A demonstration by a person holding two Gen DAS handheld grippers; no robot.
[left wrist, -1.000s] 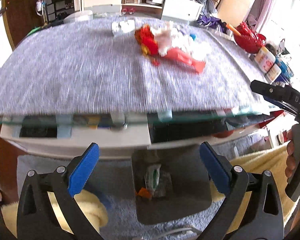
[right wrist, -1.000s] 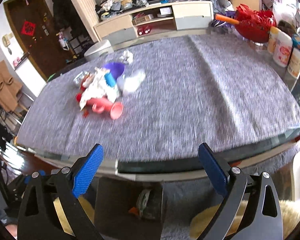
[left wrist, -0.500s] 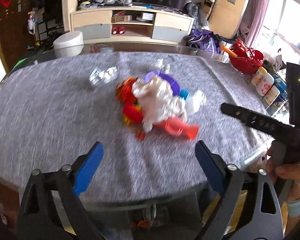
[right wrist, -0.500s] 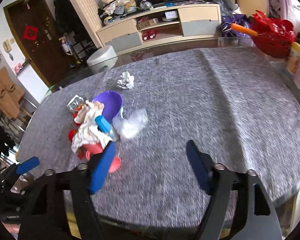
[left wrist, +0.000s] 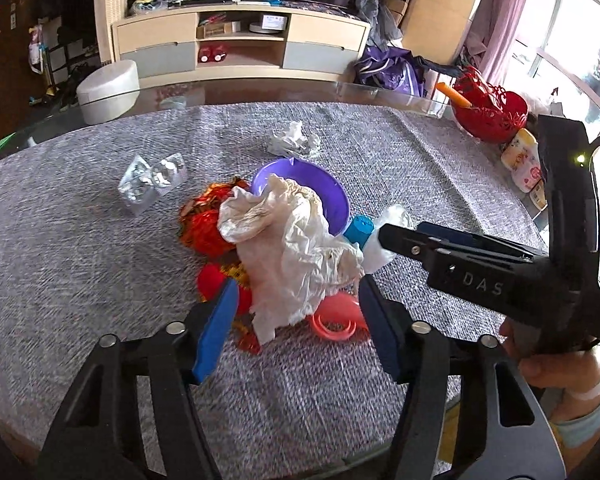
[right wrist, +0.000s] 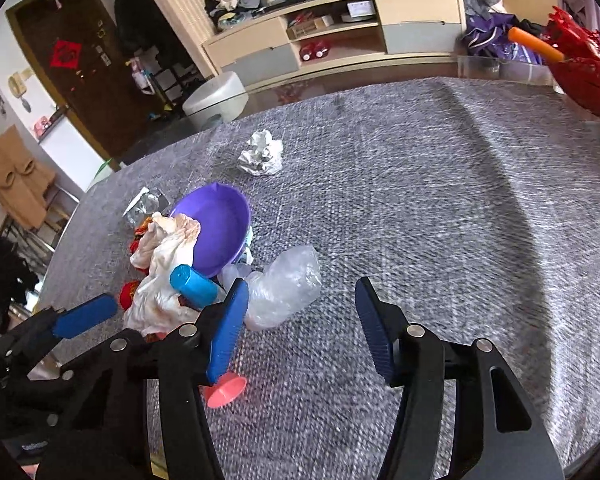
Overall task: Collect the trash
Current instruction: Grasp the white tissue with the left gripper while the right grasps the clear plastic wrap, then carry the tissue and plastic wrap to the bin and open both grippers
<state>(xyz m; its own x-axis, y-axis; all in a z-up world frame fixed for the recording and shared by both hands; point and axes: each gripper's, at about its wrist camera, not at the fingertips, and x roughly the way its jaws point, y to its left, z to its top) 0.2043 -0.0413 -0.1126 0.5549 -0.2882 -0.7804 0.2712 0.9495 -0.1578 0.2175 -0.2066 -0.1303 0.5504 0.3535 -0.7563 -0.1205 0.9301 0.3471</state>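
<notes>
Step in hand, as judged: approach to the trash heap, no pickup made. The left tongs (left wrist: 296, 320) stand apart with jaws closing; the lower edge of the crumpled white paper (left wrist: 292, 248) lies between the blue pads, which do not press on it. The right tongs (right wrist: 300, 328) are likewise apart and closing, with only bare cloth between them; the clear plastic wad (right wrist: 284, 288) sits just beside their left pad. The heap lies mid-worktop: purple bowl (left wrist: 328, 188) tipped on its side, blue cap (left wrist: 359, 229), red-gold wrappers (left wrist: 204, 220), pink ring (left wrist: 336, 320), all touching or overlapping. A foil blister pack (left wrist: 152, 182) and a crumpled tissue (left wrist: 294, 142) lie apart from it, farther off. Next move likely calls for the left tongs to settle lower around the paper before clamping, and for the right to shift toward the plastic. The worktop (right wrist: 440, 200) carries a grey woven cloth over glass; a red basket (left wrist: 488, 114) stands at its far right edge. Behind: a low TV cabinet (left wrist: 240, 44) and a white stool (left wrist: 108, 90). No bin is in view.
</notes>
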